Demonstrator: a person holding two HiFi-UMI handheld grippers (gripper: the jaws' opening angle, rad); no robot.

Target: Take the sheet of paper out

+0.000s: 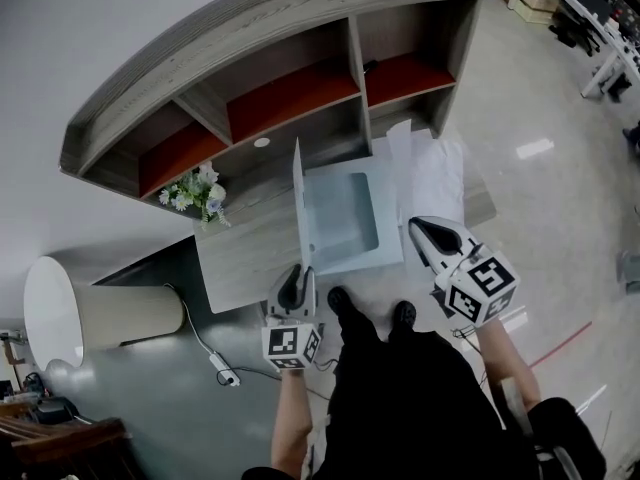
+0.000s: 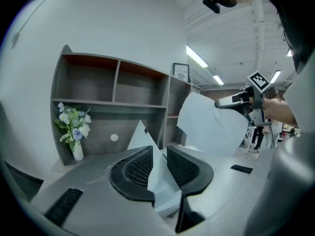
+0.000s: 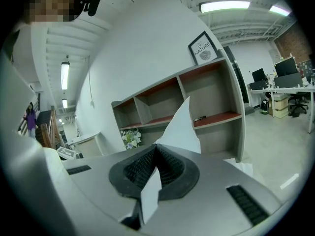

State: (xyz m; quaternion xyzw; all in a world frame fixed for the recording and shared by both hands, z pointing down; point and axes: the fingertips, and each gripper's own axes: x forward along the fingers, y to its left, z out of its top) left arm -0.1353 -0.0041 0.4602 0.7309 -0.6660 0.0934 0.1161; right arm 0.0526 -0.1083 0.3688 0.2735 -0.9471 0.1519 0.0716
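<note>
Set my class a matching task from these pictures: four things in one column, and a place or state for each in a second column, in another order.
Column 1
1. left tongs
2. right tongs
3. flowers
4. framed picture

Column 2
a. on top of the shelf unit
b. apart, with the folder flap between them
c. shut on the sheet
d. standing on the desk

Pairs: 1-b, 2-c, 3-d, 4-a
</note>
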